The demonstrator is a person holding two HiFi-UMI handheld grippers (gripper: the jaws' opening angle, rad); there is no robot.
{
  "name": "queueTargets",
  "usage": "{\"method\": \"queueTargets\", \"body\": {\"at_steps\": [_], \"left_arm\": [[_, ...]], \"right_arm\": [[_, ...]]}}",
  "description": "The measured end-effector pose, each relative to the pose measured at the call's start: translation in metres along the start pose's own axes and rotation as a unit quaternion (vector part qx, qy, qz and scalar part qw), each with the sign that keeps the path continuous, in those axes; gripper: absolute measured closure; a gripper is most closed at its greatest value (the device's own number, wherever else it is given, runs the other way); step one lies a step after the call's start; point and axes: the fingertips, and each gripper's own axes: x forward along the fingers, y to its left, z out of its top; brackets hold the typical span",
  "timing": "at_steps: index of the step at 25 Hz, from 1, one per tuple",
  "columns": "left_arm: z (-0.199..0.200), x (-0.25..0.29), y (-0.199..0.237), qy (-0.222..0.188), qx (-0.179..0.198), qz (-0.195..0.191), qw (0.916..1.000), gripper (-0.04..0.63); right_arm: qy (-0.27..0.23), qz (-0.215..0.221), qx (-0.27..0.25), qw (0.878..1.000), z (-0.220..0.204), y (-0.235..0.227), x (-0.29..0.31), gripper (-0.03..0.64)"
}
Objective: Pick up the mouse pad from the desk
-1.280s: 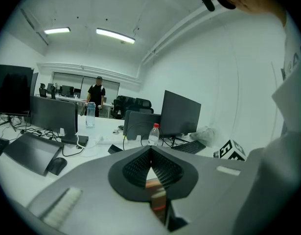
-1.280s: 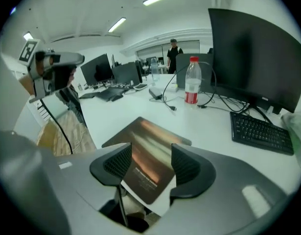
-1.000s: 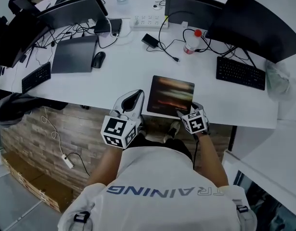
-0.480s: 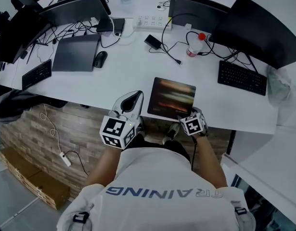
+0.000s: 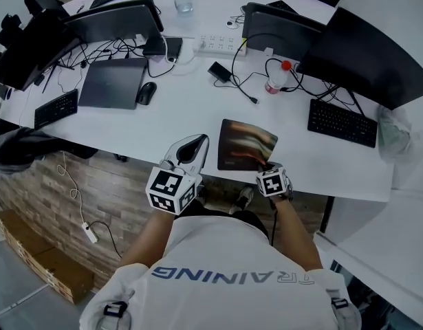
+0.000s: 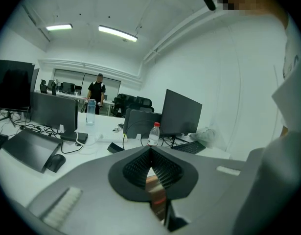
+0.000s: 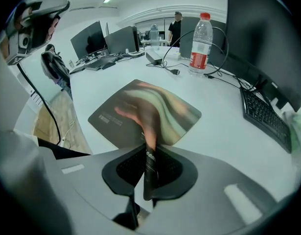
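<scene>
The mouse pad [image 5: 245, 145], dark with a blurred orange and green print, lies near the front edge of the white desk [image 5: 183, 115]. My right gripper [image 5: 267, 166] is at the pad's near right corner, pointing steeply down. In the right gripper view its jaws are closing on the pad [image 7: 155, 109], whose near edge stands folded up between the right gripper's [image 7: 149, 151] pads. My left gripper [image 5: 194, 143] hangs just off the desk's front edge, left of the pad, shut and holding nothing; the left gripper [image 6: 150, 153] points out across the desk.
A black keyboard [image 5: 342, 122] lies to the right of the pad, and a red-capped bottle [image 5: 275, 76] stands among cables behind it. A laptop [image 5: 115, 82] and a mouse [image 5: 146, 92] sit at the left. Monitors [image 5: 355, 40] line the back. A power strip [image 5: 221, 43] lies at the back centre.
The right gripper's jaws went from wide open to closed on the pad's near edge. That edge now curls up off the desk. The left gripper has stayed put.
</scene>
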Motion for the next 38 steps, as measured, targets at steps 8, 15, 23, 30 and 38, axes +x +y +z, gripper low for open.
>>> {"method": "queueTargets", "body": {"at_steps": [8, 15, 23, 30, 38], "left_arm": [[0.018, 0.000, -0.002, -0.022, 0.008, -0.005, 0.9997, 0.595], [0.040, 0.000, 0.000, -0.046, 0.014, -0.005, 0.9988, 0.595], [0.064, 0.001, -0.001, -0.071, 0.026, -0.018, 0.9970, 0.595], [0.071, 0.002, -0.007, -0.076, 0.034, -0.032, 0.9960, 0.595], [0.085, 0.003, -0.007, -0.086, 0.044, -0.041, 0.9945, 0.595]], "right_arm": [[-0.082, 0.008, 0.045, 0.996, 0.037, -0.004, -0.037, 0.572], [-0.183, -0.005, 0.061, 0.981, 0.084, -0.017, -0.086, 0.572], [-0.296, -0.003, 0.100, 0.950, 0.150, -0.042, -0.168, 0.572], [-0.413, -0.038, 0.103, 0.904, 0.202, -0.057, -0.262, 0.572], [-0.479, -0.065, 0.082, 0.872, 0.216, -0.057, -0.314, 0.574]]}}
